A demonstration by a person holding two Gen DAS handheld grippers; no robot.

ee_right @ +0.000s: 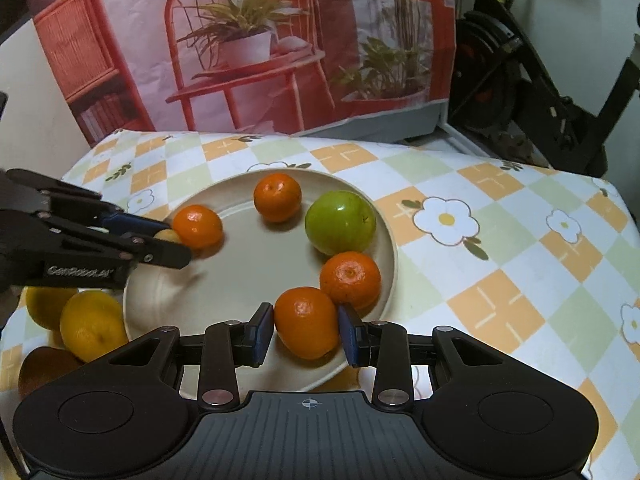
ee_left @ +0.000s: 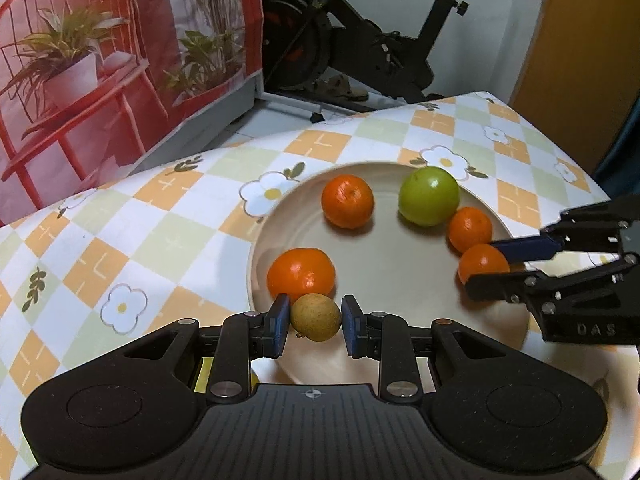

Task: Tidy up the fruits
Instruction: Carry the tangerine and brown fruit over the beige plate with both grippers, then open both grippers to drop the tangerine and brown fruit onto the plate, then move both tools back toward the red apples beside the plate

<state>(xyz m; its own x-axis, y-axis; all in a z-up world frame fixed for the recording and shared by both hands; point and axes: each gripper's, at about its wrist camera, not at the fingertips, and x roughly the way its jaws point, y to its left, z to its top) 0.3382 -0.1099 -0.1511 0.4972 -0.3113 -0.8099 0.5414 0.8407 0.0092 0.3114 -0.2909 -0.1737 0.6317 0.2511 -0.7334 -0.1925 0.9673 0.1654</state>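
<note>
Blue pads tip both grippers at the bottom centre of each wrist view. The left gripper [ee_left: 315,322] has its jaws partly closed around a small tan round fruit [ee_left: 316,317], which sits between the pads over the near rim of the beige plate [ee_left: 384,360]; one pad seems to touch it, though a firm grip cannot be confirmed. The right gripper [ee_right: 306,328] brackets a mandarin [ee_right: 306,322] low on the plate, both pads at its sides, apparently gripping. Each fruit lies straight ahead between its own fingers, so the next move likely depends on opening or lifting, not reaching. Beyond, toward mid-frame, the plate holds five mandarins in all, one green apple [ee_right: 340,222] and the tan fruit. At the lower left of the right wrist view, off the plate, lie two yellow lemons [ee_right: 92,326] and one brown fruit [ee_right: 44,368] on the checked floral tablecloth [ee_right: 500,264]. Furthest back stand a printed backdrop and an exercise bike
</note>
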